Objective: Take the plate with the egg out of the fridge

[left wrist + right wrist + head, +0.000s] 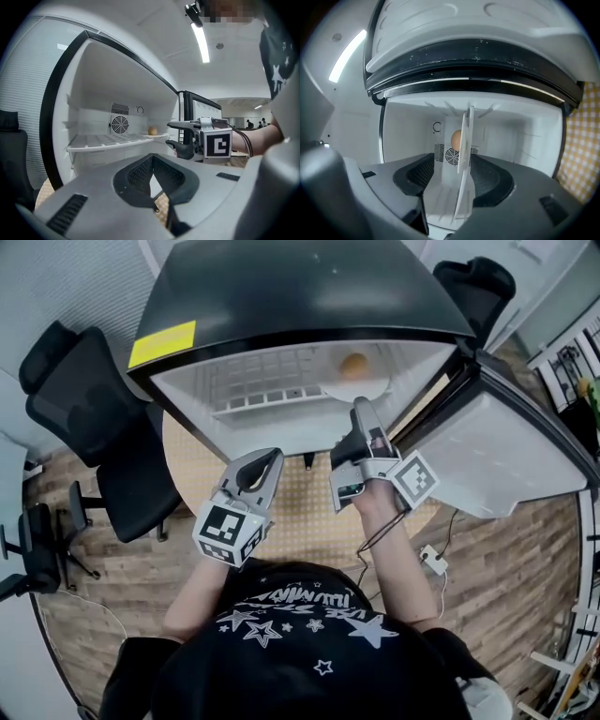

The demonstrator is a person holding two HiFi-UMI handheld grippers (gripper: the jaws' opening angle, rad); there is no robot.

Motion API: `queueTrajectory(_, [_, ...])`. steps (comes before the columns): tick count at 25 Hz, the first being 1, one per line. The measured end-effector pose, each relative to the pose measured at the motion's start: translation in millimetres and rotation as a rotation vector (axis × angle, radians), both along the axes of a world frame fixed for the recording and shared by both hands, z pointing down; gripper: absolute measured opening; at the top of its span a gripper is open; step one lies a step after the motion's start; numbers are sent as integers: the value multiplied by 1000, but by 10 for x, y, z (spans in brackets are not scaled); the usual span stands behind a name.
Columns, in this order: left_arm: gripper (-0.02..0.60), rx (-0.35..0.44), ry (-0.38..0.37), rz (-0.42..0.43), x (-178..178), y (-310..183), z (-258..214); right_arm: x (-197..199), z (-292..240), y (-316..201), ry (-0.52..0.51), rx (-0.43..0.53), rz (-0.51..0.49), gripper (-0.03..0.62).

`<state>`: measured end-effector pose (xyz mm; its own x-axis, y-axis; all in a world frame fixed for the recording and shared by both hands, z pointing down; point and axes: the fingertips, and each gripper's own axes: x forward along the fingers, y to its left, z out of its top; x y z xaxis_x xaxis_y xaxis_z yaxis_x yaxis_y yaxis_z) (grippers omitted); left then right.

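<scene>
Plate alignment decides our next move: the round white plate (371, 388) with the tan egg (353, 364) sits on the white ribbed fridge shelf (253, 381) straight ahead of our right hand-held gripper (362, 409), whose wide jaws are turned so the near rim lies edge-on in their gap, untouched by either pad. Our left hand-held gripper (273, 457), jaws together and empty, hangs farther back, so the right should take it.

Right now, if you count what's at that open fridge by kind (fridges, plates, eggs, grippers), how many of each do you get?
fridge: 1
plate: 1
egg: 1
grippers: 2 (left gripper, right gripper)
Total: 5
</scene>
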<state>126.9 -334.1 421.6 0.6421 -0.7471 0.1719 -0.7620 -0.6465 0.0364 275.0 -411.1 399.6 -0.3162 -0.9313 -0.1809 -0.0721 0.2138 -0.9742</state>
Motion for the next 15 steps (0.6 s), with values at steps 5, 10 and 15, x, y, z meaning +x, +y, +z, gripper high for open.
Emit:
queueTrajectory(5, [2,-13,0,17,5,-94,48,66,9,-116,-30,-6,29,229])
queueTrajectory(10, [2,-25,-2,18,-23,-149,101,112,16,-207,-53,-17,55,229])
queueTrajectory(15, [2,-40,-3,11,-52,-164,168,90,22,-271,18,-37,41,225])
